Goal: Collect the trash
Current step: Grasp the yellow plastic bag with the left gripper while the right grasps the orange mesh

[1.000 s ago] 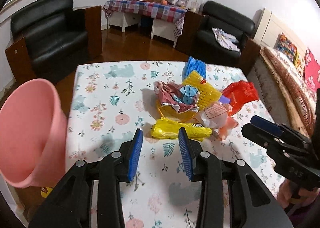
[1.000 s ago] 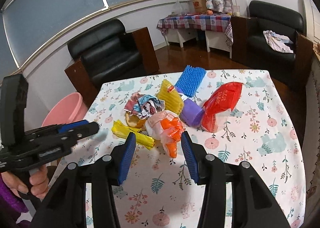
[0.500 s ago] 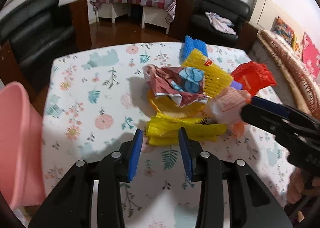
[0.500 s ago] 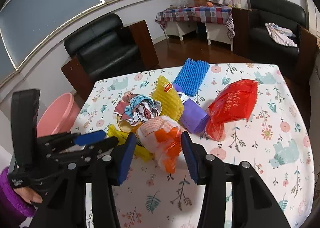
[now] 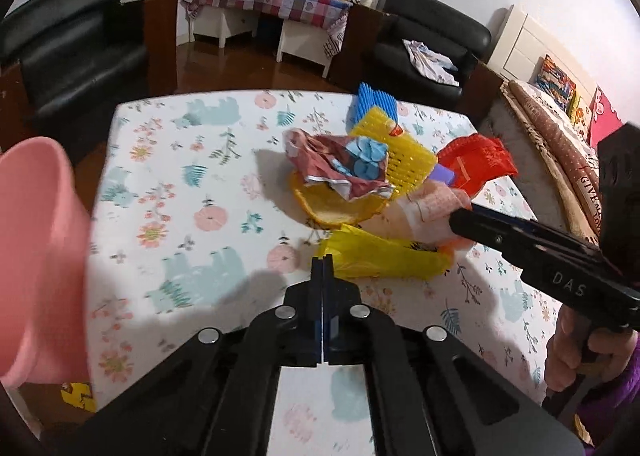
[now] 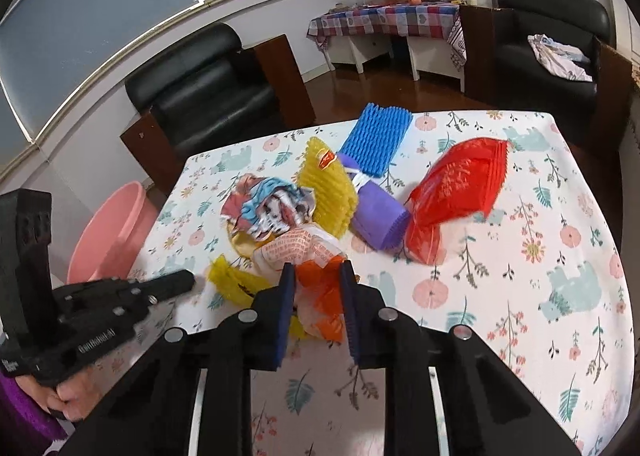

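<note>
Left wrist: the left gripper (image 5: 322, 262) has just snapped together at the near end of the yellow bag (image 5: 380, 256), whose long axis runs rightward; whether film is caught is unclear. Right wrist: the right gripper (image 6: 318, 288), just narrowed, pinches the orange wrapper (image 6: 324, 288) on the bench (image 6: 520, 296); the pink bin (image 6: 116, 232) sits left.

Left gripper (image 5: 322, 262) jaws just closed, pads together at yellow bag's (image 5: 384, 256) near edge; whether it is pinched can't be told. Pink bin (image 5: 40, 256) left.
</note>
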Tool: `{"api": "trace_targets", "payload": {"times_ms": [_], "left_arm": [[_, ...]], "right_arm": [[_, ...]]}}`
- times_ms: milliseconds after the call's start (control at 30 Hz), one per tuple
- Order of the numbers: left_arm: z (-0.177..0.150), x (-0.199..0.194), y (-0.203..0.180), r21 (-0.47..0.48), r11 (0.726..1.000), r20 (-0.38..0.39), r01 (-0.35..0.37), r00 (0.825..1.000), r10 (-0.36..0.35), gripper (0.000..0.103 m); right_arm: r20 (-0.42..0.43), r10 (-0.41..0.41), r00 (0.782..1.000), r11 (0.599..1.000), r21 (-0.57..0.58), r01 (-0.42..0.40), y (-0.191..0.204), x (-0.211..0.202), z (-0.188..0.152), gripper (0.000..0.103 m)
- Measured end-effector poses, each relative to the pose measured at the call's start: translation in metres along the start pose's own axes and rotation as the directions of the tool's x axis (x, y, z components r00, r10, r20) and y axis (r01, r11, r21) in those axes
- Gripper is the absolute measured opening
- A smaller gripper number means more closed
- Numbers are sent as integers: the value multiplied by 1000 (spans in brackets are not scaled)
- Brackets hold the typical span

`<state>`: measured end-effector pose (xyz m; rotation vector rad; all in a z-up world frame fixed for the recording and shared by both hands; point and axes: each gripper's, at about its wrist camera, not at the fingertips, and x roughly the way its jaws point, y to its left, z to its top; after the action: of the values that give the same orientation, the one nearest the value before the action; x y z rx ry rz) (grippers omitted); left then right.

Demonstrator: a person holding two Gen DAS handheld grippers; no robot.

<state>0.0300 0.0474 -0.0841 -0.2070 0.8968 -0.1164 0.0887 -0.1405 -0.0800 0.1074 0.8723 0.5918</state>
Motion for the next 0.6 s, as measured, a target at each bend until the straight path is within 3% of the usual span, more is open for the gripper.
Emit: {"api": "trace_targets", "payload": {"times_ms": [233,467,533,600], "left_arm": [[-9,-38,18,-25,998,25,-55,998,55,0],[-16,-56,10,-18,1000,2,-1,1000,1,1],[-15,-49,7,-58,998,-36,25,999,-27,13],[-13,-40,6,-136,988,-65,75,994,-85,34]], "right_arm": [[35,35,999,999,-17,-35,10,-27,-11,21],[73,-14,997,999,-34,16,13,-51,-27,21],[81,-32,996,999,-21,34,9,-55,-30,21],[84,-56,995,998,-8,57,3,-56,-32,21]]}}
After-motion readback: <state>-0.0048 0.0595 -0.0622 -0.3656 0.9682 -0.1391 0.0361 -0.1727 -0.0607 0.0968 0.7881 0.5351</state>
